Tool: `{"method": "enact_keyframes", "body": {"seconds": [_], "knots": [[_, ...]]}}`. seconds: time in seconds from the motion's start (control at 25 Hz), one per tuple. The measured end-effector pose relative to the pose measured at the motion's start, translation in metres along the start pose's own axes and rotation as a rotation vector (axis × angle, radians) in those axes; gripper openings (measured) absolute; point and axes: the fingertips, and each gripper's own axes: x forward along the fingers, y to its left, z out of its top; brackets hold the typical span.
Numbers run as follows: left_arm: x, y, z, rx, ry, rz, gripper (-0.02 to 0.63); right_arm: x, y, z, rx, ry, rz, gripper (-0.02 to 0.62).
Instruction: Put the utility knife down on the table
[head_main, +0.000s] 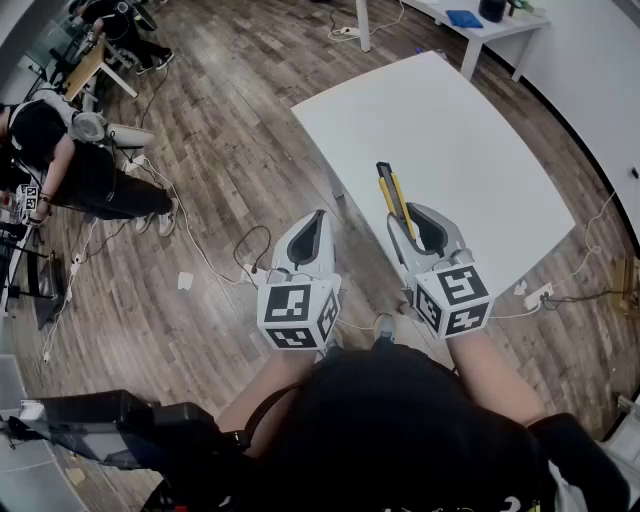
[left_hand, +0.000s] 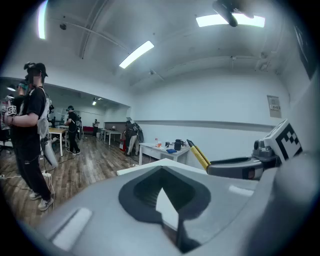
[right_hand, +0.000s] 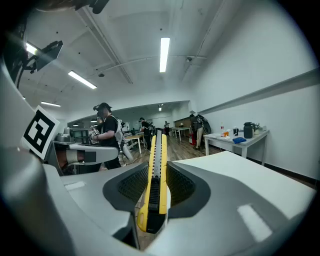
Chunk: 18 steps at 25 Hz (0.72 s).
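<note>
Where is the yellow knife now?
The utility knife sits right of centre in the head view, clamped in the right gripper, above the white table near its edge.

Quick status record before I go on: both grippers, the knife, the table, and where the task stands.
left gripper: fingers together, nothing between them, over the wooden floor beside the table
right gripper: fingers shut on the yellow and black utility knife, which sticks out forward past them
knife position: held at the near edge of the white rectangular table, not lying on it
task state: knife not yet put down
</note>
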Motion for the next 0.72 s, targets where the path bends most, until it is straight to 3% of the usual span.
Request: {"method": "enact_keyframes", "body": {"seconds": [0.48, 0.72], "knots": [[0.023, -0.017, -0.011, -0.011, 0.033, -0.006, 0.000, 0.004, -0.020, -0.010, -0.001, 0.017, 0.030, 0.137], [0.035, -0.018, -0.021, -0.040, 0.048, 0.016, 0.000, 0.032, -0.034, -0.037, -0.051, 0.090, 0.047, 0.137]]}}
